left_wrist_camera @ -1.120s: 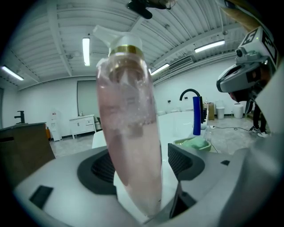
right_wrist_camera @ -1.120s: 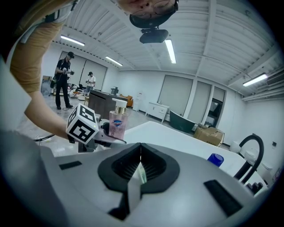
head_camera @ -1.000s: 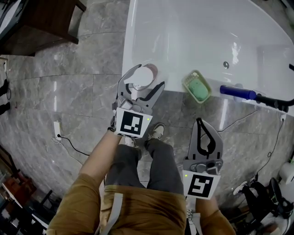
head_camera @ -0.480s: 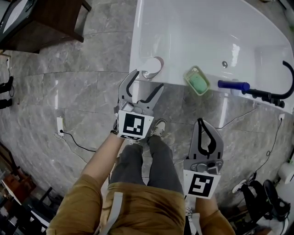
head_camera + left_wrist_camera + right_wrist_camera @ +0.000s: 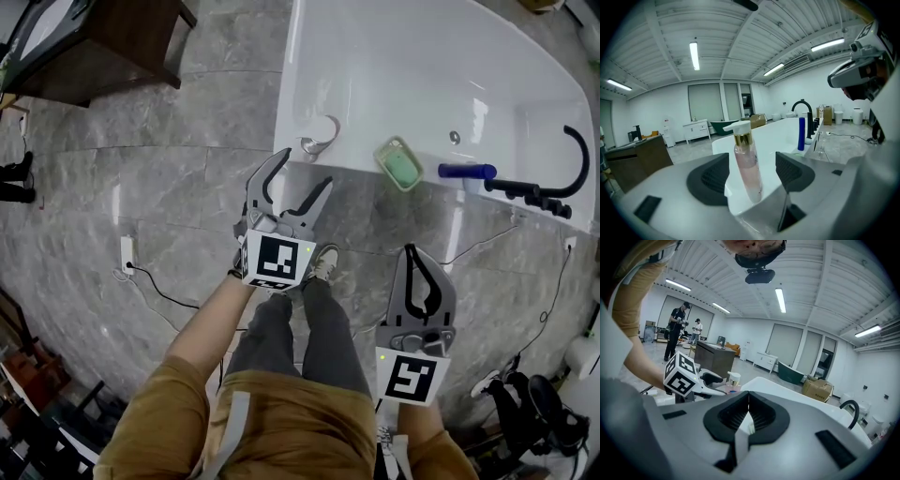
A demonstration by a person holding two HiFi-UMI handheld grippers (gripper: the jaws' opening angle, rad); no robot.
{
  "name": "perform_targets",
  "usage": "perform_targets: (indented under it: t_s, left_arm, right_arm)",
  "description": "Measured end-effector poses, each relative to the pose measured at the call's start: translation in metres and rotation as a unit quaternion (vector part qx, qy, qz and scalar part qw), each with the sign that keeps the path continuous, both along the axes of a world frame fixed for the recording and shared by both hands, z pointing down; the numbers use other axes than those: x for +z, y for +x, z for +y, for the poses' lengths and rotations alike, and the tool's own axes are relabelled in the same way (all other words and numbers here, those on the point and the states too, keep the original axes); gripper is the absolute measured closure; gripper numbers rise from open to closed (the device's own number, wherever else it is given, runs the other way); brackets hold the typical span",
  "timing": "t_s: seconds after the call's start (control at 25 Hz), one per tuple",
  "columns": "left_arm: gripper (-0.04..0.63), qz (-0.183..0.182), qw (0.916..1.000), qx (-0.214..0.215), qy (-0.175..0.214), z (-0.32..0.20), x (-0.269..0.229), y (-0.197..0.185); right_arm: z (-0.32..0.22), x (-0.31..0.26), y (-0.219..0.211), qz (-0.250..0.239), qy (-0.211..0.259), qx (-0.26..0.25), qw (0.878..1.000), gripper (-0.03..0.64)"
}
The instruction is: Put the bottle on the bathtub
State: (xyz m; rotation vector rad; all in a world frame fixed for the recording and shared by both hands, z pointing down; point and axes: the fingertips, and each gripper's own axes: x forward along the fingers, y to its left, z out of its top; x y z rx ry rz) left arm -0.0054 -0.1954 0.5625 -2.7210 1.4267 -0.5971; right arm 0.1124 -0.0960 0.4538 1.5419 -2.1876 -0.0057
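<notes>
It's a big open hall, more showroom than home: a white bathtub (image 5: 422,75) upper right on grey marble floor (image 5: 141,187), strip lights (image 5: 694,55) across the ribbed ceiling, a green tub (image 5: 790,372) mid-frame far back.

L tongs (image 5: 306,169) off bottle (image 5: 319,136), pulled back, bottle now alone on tub rim (image 5: 354,161)

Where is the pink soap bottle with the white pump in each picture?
Head view: the pink pump bottle stands on the white bathtub rim, upper middle, just beyond the left gripper.
Left gripper view: bottle at the centre, framed by the parted jaws.
Right gripper view: bottle small, left of centre.
Shared landmark: the bathtub.
</notes>
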Motion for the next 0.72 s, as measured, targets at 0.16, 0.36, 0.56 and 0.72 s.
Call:
perform_targets:
  t_s: [0.16, 0.36, 0.56, 0.72]
  left_arm:
    - [0.345, -0.010, 0.9999, -0.012, 0.007, 0.004, -0.012, -0.003]
    - [0.420, -0.019, 0.9997, -0.017, 0.005, 0.010, -0.018, -0.005]
    - [0.490, -0.022, 0.9996, -0.020, 0.000, 0.019, -0.033, -0.004]
    - [0.551, -0.028, 0.9993, -0.023, 0.004, 0.024, -0.053, -0.003]
  right_arm:
    - [0.004, -0.013, 0.005, -0.009, 0.002, 0.009, 1.000, 0.612]
    - [0.013, -0.022, 0.011, -0.010, 0.004, 0.016, 1.000, 0.612]
    - [0.017, -0.041, 0.020, -0.010, 0.012, 0.024, 1.000, 0.612]
    - [0.018, -0.061, 0.025, -0.008, 0.022, 0.025, 0.999, 0.612]
